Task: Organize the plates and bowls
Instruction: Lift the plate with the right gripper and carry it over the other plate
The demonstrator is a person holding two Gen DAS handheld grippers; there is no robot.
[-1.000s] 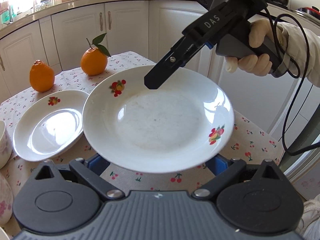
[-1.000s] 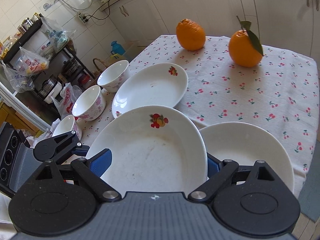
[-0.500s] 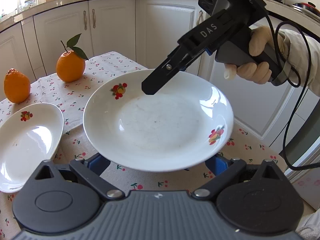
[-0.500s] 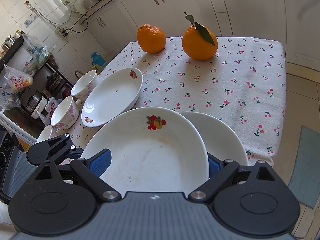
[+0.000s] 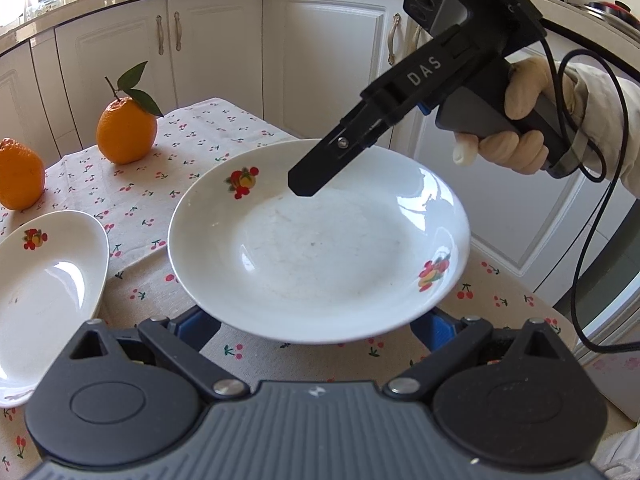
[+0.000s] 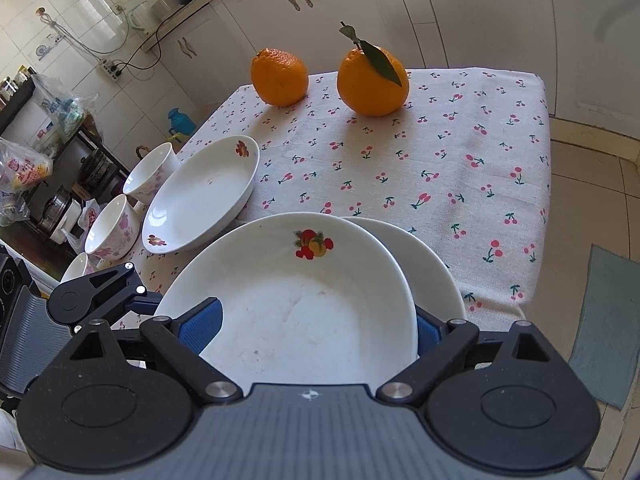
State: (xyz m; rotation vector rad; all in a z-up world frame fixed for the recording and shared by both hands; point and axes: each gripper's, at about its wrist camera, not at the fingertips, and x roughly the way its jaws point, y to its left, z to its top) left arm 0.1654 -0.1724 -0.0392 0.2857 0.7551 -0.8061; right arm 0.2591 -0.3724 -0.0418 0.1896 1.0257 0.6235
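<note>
A white plate with fruit prints (image 5: 320, 248) hangs above the table, held from two sides. My left gripper (image 5: 316, 320) grips its near rim, fingers spread wide around it. My right gripper (image 6: 316, 324) holds the opposite rim; in the left wrist view its black fingers (image 5: 320, 172) reach over the plate's far edge. The held plate (image 6: 292, 292) hovers over a second white plate (image 6: 424, 264) lying on the cloth. An oval white dish (image 6: 204, 196) (image 5: 44, 296) lies to the left.
Two oranges (image 6: 280, 76) (image 6: 372, 80) sit at the far side of the cherry-print tablecloth (image 6: 440, 160). Flowered bowls (image 6: 152, 172) (image 6: 108, 228) stand at the left table edge. White cabinets (image 5: 328, 52) are behind; the floor drops off at right.
The held plate has moved right, away from the oval dish and over the second plate. Both grippers kept their hold.
</note>
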